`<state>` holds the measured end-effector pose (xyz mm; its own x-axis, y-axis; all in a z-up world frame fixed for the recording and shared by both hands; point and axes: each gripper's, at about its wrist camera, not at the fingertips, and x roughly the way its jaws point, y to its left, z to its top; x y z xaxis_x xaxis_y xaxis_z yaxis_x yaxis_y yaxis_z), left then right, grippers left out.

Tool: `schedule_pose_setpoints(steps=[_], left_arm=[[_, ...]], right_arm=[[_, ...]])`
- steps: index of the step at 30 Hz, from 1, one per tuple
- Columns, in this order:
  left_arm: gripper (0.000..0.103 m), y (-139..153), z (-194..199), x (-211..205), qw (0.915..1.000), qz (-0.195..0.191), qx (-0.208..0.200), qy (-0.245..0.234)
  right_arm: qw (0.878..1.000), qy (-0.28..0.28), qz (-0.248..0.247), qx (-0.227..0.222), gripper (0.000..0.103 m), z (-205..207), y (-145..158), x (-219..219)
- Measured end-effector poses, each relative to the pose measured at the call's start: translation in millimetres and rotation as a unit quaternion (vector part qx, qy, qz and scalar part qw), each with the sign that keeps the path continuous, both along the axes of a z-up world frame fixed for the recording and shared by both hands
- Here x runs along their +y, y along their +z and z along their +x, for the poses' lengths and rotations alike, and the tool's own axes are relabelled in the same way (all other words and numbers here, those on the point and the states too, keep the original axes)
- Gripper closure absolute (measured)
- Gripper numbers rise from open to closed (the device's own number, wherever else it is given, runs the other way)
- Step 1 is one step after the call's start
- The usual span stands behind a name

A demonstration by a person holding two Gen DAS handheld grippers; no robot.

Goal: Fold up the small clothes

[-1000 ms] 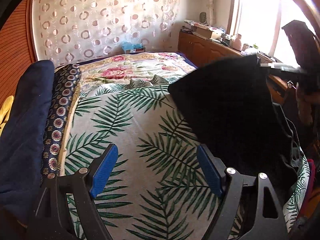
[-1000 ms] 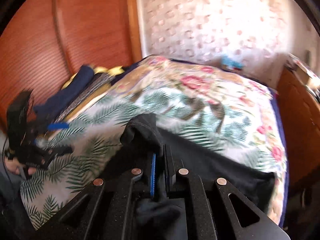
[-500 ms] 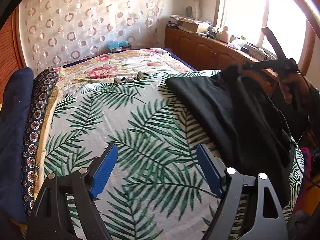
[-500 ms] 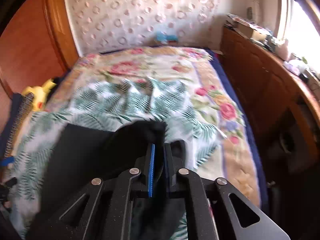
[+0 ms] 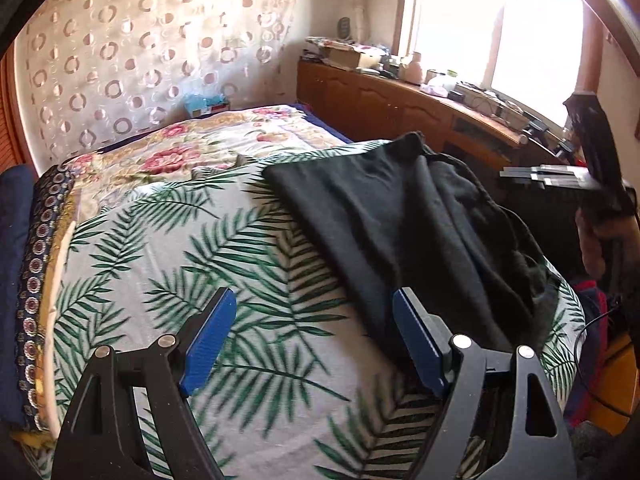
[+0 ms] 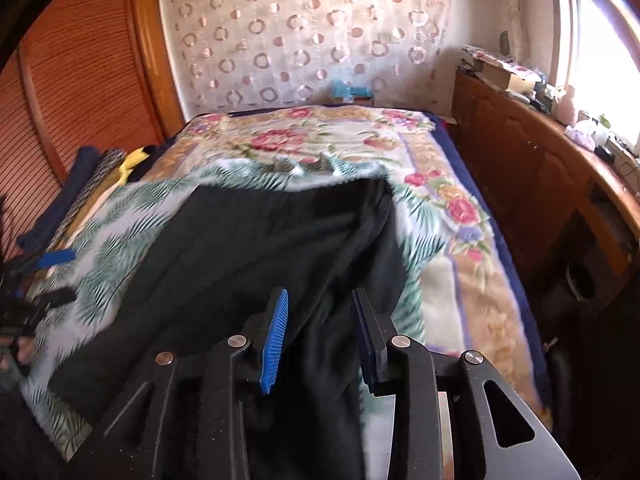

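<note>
Your left gripper [image 5: 310,338] hovers low over the palm-leaf blanket [image 5: 168,248], jaws spread wide with nothing between them, level and pointing up the bed, just left of the black garment [image 5: 400,216]. That garment lies on the blanket, its far edge flat toward the floral quilt [image 5: 192,152], its near side rumpled and spilling off the bed's edge. It looks soft, light and floppy to me: expect it to sag and drag, so pinch a hem or corner along the flat left edge, not the bunched middle. Right of the garment's centre, your right gripper [image 6: 320,328] sits directly above the cloth [image 6: 256,240], jaws parted, fabric showing in the gap but not pinched.
</note>
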<state>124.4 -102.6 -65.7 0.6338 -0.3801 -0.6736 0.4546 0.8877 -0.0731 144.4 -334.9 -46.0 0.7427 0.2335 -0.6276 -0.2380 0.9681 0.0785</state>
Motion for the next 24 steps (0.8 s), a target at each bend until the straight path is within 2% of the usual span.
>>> schedule_pose_setpoints(steps=[5, 9, 10, 11, 12, 17, 18, 20, 24], left_arm=[[0.022, -1.9, -12.4, -13.3, 0.9999, 0.002, 0.002, -0.012], [0.022, -1.6, -21.6, -18.7, 0.9999, 0.000, 0.004, -0.014], [0.022, -1.8, -23.1, -19.5, 0.9999, 0.000, 0.004, -0.014], [0.022, -1.3, -25.1, -19.8, 0.9999, -0.002, 0.004, -0.015], [0.022, -1.1, -26.9, -20.4, 0.9999, -0.002, 0.004, -0.016], [0.022, 0.3, -31.6, -20.9, 0.9998, 0.003, 0.003, -0.020], [0.022, 0.3, -31.8, -20.3, 0.9998, 0.003, 0.003, -0.020], [0.022, -0.4, -31.7, -19.5, 0.9998, 0.000, 0.005, -0.020], [0.022, -1.0, -32.3, -19.5, 0.9998, -0.002, 0.006, -0.020]], right_arm=[[1.000, 0.008, 0.023, 0.015, 0.070, -34.0, -16.0, -0.1], [0.999, 0.014, 0.032, 0.026, 0.069, -35.5, -24.2, 3.0], [0.999, 0.012, 0.031, 0.026, 0.063, -35.0, -25.2, 4.3], [0.999, 0.010, 0.028, 0.022, 0.053, -34.5, -25.3, 4.5], [1.000, 0.006, 0.021, 0.018, 0.050, -32.8, -25.7, 4.6], [0.999, 0.018, 0.012, 0.034, 0.050, -22.3, -33.4, 7.8], [0.999, 0.023, 0.009, 0.035, 0.054, -21.9, -33.1, 9.5], [0.999, 0.037, 0.009, 0.037, 0.095, -22.4, -29.1, 11.2], [0.998, 0.056, 0.004, 0.018, 0.097, -27.6, -11.4, 4.0]])
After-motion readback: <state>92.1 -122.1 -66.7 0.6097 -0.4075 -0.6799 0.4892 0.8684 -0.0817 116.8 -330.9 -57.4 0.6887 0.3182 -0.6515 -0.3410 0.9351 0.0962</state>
